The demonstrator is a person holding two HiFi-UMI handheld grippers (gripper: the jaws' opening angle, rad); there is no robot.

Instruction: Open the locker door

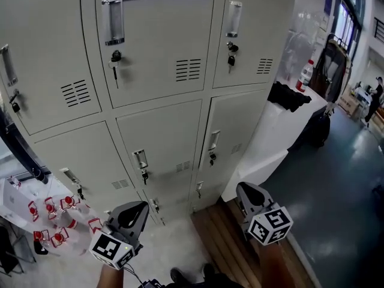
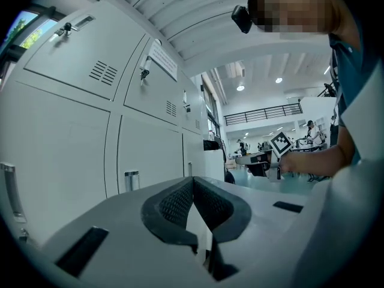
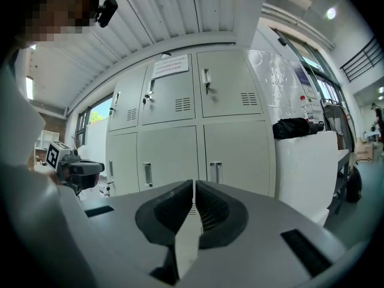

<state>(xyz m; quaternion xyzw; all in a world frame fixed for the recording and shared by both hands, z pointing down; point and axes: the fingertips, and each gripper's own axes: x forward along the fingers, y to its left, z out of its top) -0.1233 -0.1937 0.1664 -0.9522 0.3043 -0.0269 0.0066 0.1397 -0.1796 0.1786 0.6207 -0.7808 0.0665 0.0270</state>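
A bank of pale grey lockers (image 1: 162,71) fills the head view, every door shut, each with a metal handle and several with keys hanging in the locks. My left gripper (image 1: 141,207) is low at the left and my right gripper (image 1: 242,189) low at the right. Both point at the lower doors from a distance and touch nothing. In the left gripper view the jaws (image 2: 193,182) meet with nothing between them, and the lockers (image 2: 72,137) run along the left. In the right gripper view the jaws (image 3: 195,185) are shut and empty, facing the locker doors (image 3: 180,131).
A white counter (image 1: 273,137) stands right of the lockers with a black bag (image 1: 289,96) and a bottle (image 1: 305,75) on it. A wooden floor strip (image 1: 225,242) lies under my right gripper. Red and white items (image 1: 54,221) sit at the lower left.
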